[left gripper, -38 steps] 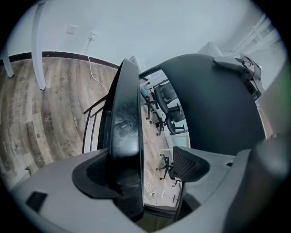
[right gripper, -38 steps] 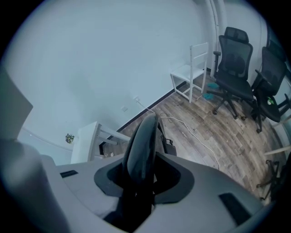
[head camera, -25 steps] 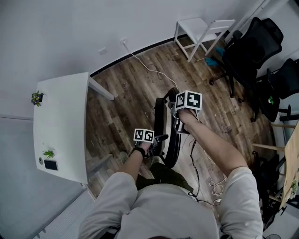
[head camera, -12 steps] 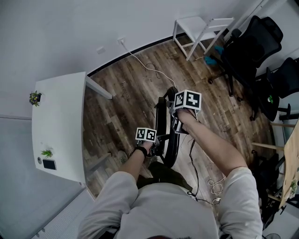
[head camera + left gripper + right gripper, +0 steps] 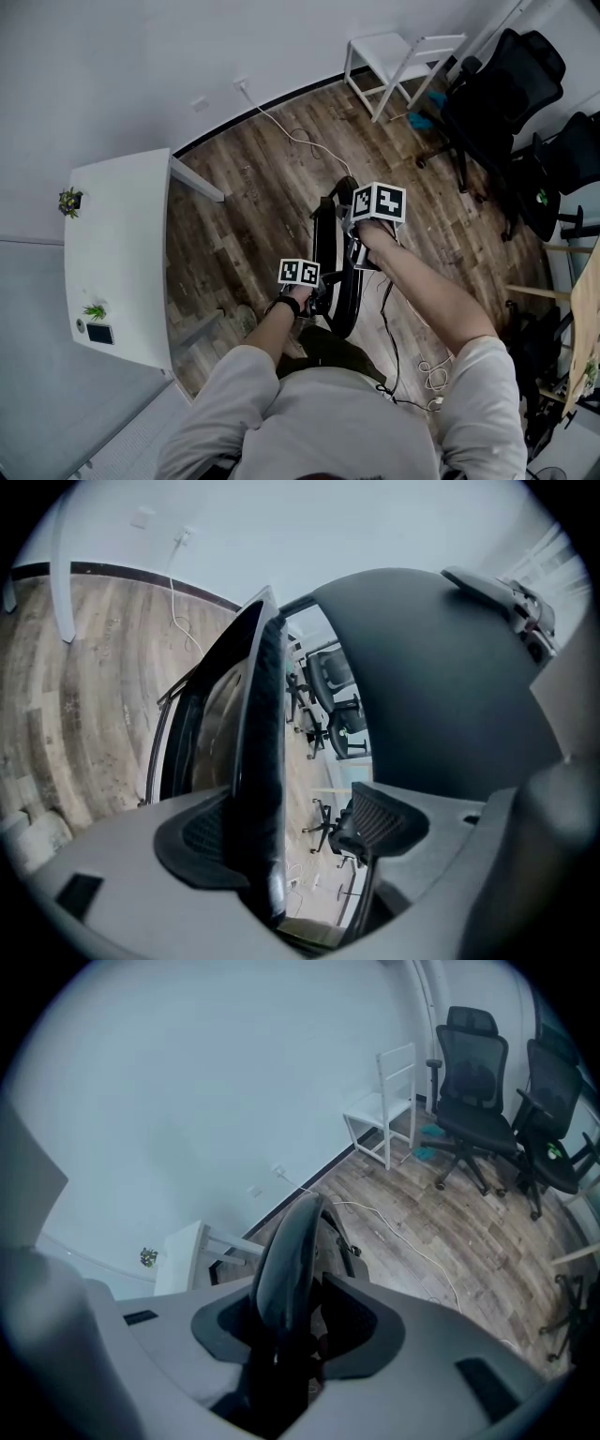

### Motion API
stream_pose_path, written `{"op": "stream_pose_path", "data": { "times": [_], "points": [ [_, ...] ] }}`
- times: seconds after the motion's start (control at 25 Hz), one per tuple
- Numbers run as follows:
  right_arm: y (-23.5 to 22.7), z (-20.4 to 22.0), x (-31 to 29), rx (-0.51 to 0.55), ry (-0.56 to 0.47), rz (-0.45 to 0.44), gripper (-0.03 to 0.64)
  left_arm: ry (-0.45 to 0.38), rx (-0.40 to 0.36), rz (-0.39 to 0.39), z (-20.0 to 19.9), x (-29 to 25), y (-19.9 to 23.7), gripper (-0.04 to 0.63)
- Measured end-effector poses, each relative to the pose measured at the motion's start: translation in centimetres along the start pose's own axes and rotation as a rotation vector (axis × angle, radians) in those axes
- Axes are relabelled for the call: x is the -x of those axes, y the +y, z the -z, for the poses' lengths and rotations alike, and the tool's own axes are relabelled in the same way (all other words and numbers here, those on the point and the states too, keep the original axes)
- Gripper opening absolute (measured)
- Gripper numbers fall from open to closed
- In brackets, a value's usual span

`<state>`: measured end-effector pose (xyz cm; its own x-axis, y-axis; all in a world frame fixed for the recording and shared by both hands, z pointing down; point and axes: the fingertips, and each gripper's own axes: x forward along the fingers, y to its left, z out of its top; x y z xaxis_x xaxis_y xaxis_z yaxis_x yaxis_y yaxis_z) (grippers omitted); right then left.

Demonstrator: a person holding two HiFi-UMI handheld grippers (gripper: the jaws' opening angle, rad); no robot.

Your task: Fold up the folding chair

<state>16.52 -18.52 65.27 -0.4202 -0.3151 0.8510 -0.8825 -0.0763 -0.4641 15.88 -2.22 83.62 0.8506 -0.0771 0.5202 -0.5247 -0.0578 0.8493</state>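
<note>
A black folding chair (image 5: 330,246) stands nearly flat on the wood floor in front of me. My right gripper (image 5: 352,240) is shut on the rounded top edge of the chair's backrest (image 5: 291,1251), which runs up between its pads (image 5: 349,1321). My left gripper (image 5: 319,292) is lower on the chair's near side. In the left gripper view the thin dark seat edge (image 5: 262,761) lies between the jaws against the left pad (image 5: 202,836), with a gap to the right pad (image 5: 389,822). Its jaws are closing. A broad dark chair panel (image 5: 441,686) fills the right of that view.
A white table (image 5: 122,253) with small plants stands to the left. A white chair (image 5: 394,56) sits by the far wall, and black office chairs (image 5: 506,84) crowd the right. A white cable (image 5: 291,131) trails across the floor behind the folding chair.
My left gripper has shifted slightly right, closer against the chair. The right gripper and the chair's top have stayed where they were.
</note>
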Motion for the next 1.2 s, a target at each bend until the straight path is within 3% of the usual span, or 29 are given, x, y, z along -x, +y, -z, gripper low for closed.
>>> {"op": "stream_pose_path", "data": {
  "times": [0.32,0.56,0.8,1.2],
  "points": [
    [0.2,0.1,-0.3,0.0,-0.005,0.001,0.169,0.045,-0.058,-0.077,0.4,-0.7,0.6,0.357],
    [-0.2,0.0,0.0,-0.013,0.003,-0.019,0.178,0.075,-0.062,-0.052,0.7,-1.0,0.3,0.356],
    [-0.5,0.0,0.1,0.013,0.037,-0.038,0.179,0.04,-0.045,0.0,0.4,-0.7,0.0,0.356],
    [0.0,0.1,-0.2,0.039,0.065,-0.048,0.187,-0.074,-0.082,-0.032,-1.7,1.0,-0.1,0.394]
  ]
}}
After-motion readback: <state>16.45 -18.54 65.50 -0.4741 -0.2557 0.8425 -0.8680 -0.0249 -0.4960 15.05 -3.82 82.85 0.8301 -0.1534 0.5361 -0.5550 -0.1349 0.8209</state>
